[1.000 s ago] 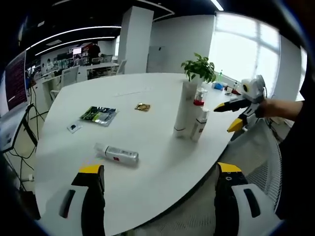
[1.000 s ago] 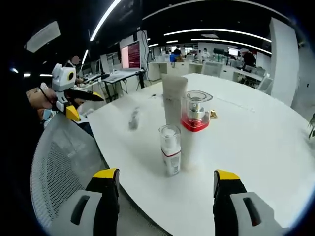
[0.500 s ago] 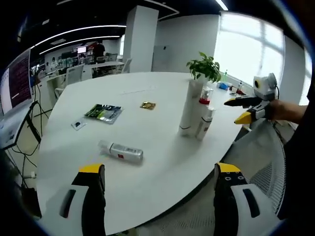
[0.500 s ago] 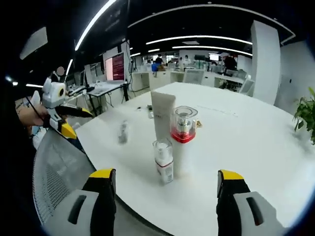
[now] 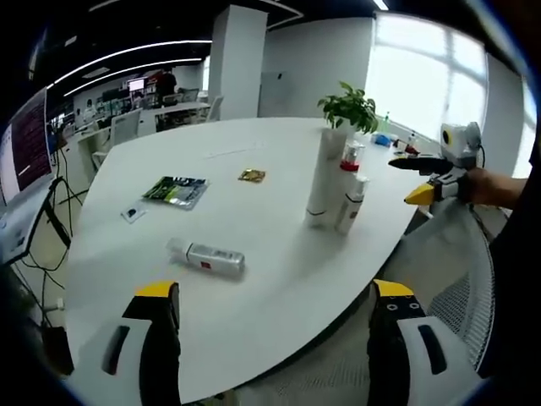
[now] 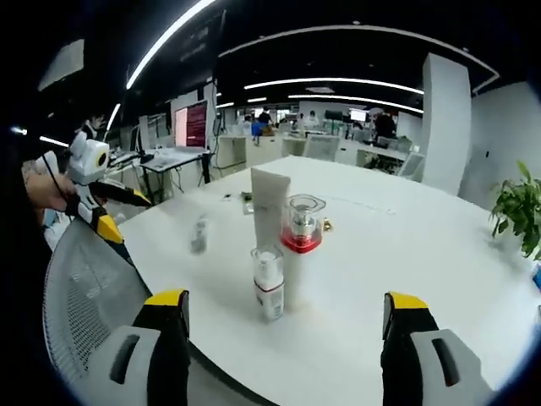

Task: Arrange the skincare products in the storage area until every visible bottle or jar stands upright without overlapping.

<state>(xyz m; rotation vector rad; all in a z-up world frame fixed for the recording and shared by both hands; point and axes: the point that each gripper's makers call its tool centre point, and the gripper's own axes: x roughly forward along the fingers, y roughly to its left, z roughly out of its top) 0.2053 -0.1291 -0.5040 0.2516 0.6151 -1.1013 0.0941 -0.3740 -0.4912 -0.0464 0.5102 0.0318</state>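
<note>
A white table (image 5: 254, 304) holds the skincare products. Three stand upright close together: a tall white tube (image 5: 323, 179), a bottle with a red collar and clear cap (image 5: 349, 157), and a small clear-capped bottle (image 5: 350, 205). One white bottle with a red label (image 5: 207, 255) lies on its side nearer the left gripper. My left gripper (image 5: 275, 292) is open and empty, short of the table edge. My right gripper (image 6: 287, 300) is open too, facing the tube (image 6: 269, 199), the red-collared bottle (image 6: 302, 245) and the small bottle (image 6: 269, 283). The lying bottle (image 6: 199, 233) looks blurred.
A green packet (image 5: 176, 191), a small gold packet (image 5: 251, 176) and a card (image 5: 131, 213) lie on the table. A potted plant (image 5: 348, 106) stands behind the tube. A mesh chair back (image 6: 84, 304) sits between the grippers. Hands hold the right gripper (image 5: 427, 178) and left gripper (image 6: 106, 203).
Both views have drawn back a little, so the bottles look smaller. The right gripper has moved away from the standing group. Nothing on the table has shifted.
</note>
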